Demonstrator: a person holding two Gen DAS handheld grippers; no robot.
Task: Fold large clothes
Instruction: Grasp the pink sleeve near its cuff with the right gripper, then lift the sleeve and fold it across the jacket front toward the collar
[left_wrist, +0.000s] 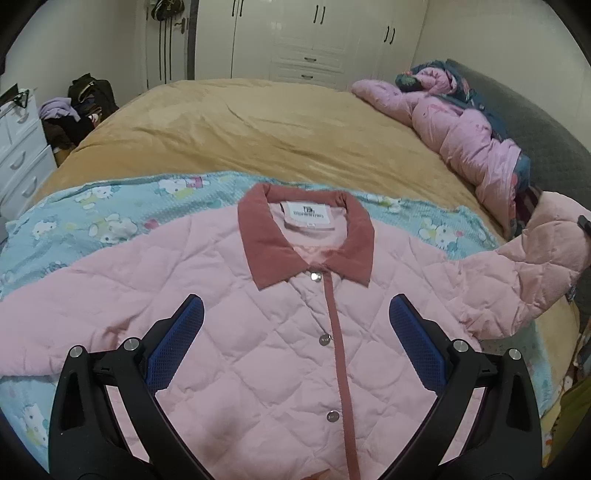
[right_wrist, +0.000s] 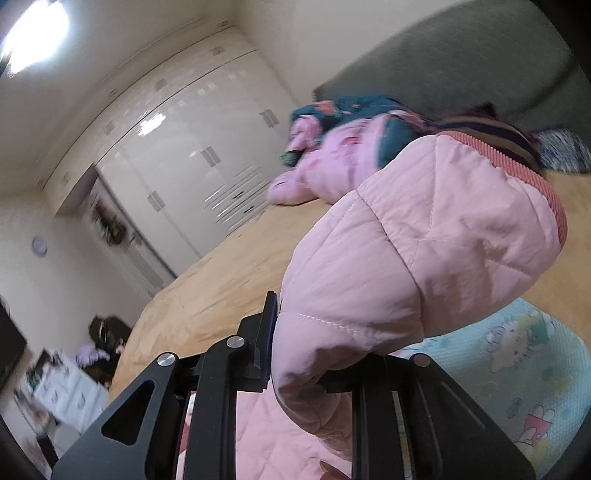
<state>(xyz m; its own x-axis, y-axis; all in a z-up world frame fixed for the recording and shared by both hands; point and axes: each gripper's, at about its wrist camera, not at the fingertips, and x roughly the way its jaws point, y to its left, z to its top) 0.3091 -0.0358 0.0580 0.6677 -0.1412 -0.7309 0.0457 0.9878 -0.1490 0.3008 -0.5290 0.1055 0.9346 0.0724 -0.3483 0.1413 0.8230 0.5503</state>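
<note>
Jacket: we see the pink quilted jacket (left_wrist: 280, 332) lying face up on the blue cartoon sheet (left_wrist: 88, 218), which covers the near end of the bed (left_wrist: 258, 125), collar away from us.
Left gripper: our left gripper (left_wrist: 295, 339) hovers over the jacket's chest, fingers (left_wrist: 177, 343) spread wide, nothing between them.
Right gripper: our right gripper (right_wrist: 291, 354) has its fingers pressed together, pinching the jacket's sleeve (right_wrist: 424, 251).
Sleeve: it is raised off the bed, its ribbed cuff (right_wrist: 532, 177) pointing away.
</note>
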